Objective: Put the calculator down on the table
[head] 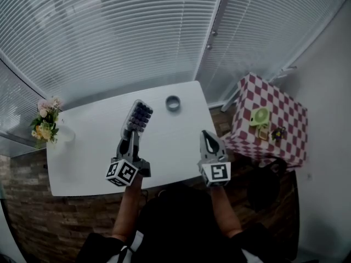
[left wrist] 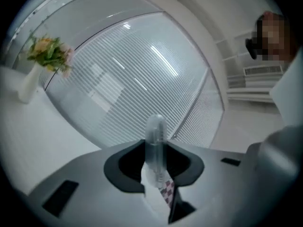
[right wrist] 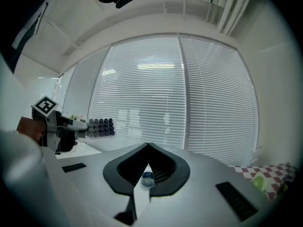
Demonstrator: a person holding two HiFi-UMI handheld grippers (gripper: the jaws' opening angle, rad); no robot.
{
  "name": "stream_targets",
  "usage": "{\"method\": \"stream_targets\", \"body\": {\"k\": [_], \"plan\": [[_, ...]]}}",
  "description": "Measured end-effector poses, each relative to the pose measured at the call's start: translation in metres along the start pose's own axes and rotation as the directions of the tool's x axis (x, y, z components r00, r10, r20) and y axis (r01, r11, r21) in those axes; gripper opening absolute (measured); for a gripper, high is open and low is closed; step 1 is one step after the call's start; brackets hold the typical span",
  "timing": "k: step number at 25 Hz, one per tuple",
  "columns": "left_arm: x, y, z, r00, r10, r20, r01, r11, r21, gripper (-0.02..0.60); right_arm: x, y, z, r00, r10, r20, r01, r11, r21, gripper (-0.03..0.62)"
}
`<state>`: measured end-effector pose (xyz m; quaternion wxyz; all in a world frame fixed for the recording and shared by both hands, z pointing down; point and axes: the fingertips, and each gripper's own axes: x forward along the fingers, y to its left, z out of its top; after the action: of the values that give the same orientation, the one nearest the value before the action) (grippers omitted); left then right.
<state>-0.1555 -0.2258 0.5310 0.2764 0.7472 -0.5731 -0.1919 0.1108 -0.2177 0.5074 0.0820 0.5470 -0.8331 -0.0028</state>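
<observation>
My left gripper (head: 133, 134) is shut on the near end of the calculator (head: 139, 116), a pale slab with rows of dark keys, and holds it above the white table (head: 88, 147). The left gripper view shows the calculator (left wrist: 155, 137) edge-on, a thin translucent strip clamped between the jaws of that gripper (left wrist: 156, 151). From the right gripper view, the calculator (right wrist: 98, 126) shows its keys at the left, beyond the marker cube. My right gripper (head: 209, 140) hovers over the table's right front part; its jaws (right wrist: 147, 148) meet at the tips with nothing held.
A grey tape roll (head: 173, 103) lies near the table's far right edge, also showing as the tape roll (right wrist: 147, 179) under the right jaws. A vase of flowers (head: 46, 122) stands at the far left. A red-checked stand (head: 271, 119) with small items sits right of the table. Blinds cover the windows behind.
</observation>
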Motion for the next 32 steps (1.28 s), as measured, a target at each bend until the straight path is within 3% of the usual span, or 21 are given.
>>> {"method": "stream_targets", "body": {"k": [2, 4, 6, 9, 10, 12, 14, 19, 27, 32], "plan": [[0.003, 0.008, -0.001, 1.000, 0.002, 0.014, 0.000, 0.991, -0.131, 0.098, 0.000, 0.002, 0.000, 1.000, 0.008, 0.002, -0.008, 1.000, 0.006, 0.006], [0.006, 0.014, -0.003, 1.000, -0.001, 0.022, 0.008, 0.960, -0.279, 0.098, 0.000, 0.004, 0.001, 1.000, 0.016, 0.008, -0.016, 1.000, 0.005, 0.005], [0.007, 0.024, -0.010, 1.000, 0.010, 0.028, 0.004, 0.893, -0.449, 0.098, 0.001, 0.005, 0.001, 1.000, 0.020, 0.006, -0.020, 1.000, 0.008, 0.005], [0.007, 0.036, -0.022, 0.998, 0.036, 0.048, 0.004, 0.763, -0.646, 0.098, 0.002, 0.002, -0.002, 1.000, 0.020, -0.005, -0.020, 1.000, 0.017, 0.005], [0.007, 0.038, -0.026, 0.998, 0.043, 0.049, 0.002, 0.733, -0.681, 0.098, 0.002, 0.001, -0.003, 1.000, 0.021, -0.009, -0.020, 1.000, 0.015, 0.005], [0.006, 0.044, -0.034, 0.997, 0.061, 0.039, -0.015, 0.699, -0.715, 0.097, 0.002, -0.001, -0.003, 1.000, 0.021, -0.012, -0.020, 1.000, 0.014, 0.006], [0.005, 0.048, -0.039, 0.997, 0.074, 0.029, -0.031, 0.691, -0.722, 0.097, 0.003, -0.002, -0.004, 1.000, 0.021, -0.014, -0.021, 1.000, 0.014, 0.006], [0.007, 0.048, -0.043, 0.997, 0.073, 0.026, -0.033, 0.703, -0.711, 0.098, 0.002, -0.004, -0.009, 0.999, 0.022, -0.023, -0.021, 1.000, 0.016, 0.005], [0.011, 0.068, -0.072, 0.994, 0.105, -0.023, -0.086, 0.655, -0.751, 0.098, 0.003, -0.004, -0.011, 1.000, 0.011, -0.023, -0.011, 1.000, 0.007, 0.006], [0.019, 0.072, -0.092, 0.993, 0.106, -0.057, -0.112, 0.645, -0.756, 0.098, 0.001, -0.006, -0.012, 1.000, 0.008, -0.030, -0.008, 1.000, 0.019, 0.005]]}}
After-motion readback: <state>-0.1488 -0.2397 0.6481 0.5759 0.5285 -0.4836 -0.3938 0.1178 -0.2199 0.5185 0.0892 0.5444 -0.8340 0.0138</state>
